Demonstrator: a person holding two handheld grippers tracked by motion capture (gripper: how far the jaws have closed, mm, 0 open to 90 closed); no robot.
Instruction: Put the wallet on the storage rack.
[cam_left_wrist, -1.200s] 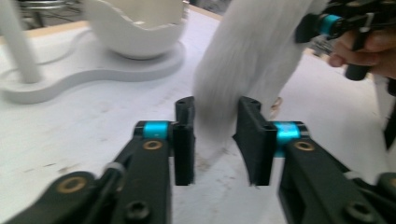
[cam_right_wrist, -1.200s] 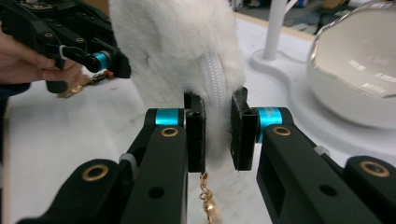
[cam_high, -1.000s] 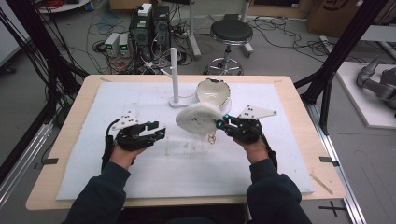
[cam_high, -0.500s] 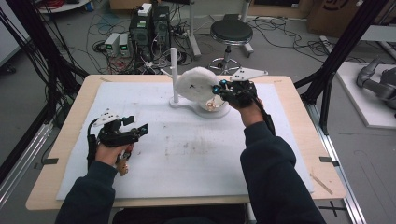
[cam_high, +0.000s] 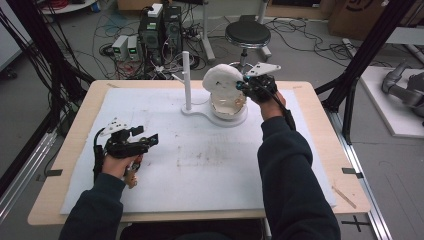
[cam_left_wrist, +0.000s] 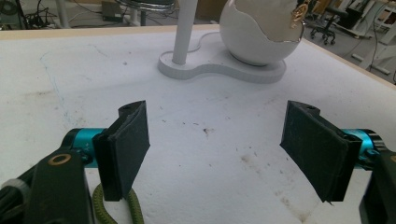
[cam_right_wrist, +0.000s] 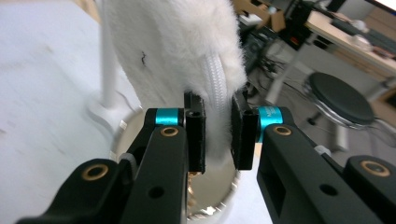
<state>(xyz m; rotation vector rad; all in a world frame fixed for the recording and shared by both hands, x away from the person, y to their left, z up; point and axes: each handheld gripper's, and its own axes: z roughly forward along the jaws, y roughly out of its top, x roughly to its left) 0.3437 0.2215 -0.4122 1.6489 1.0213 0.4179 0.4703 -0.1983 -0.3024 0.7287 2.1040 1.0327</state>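
Fluffy white pouch (cam_high: 223, 78) above glossy round bowl (cam_high: 228, 106).

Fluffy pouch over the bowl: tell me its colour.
White, with a white zip; the pouch shows best in the right gripper view.

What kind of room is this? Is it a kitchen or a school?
Neither, most likely. It looks like a robotics lab or workshop: a padded test table sits inside a black metal frame, computers with tangled cables stand on the floor behind it, and a grey robot arm lies at the right.
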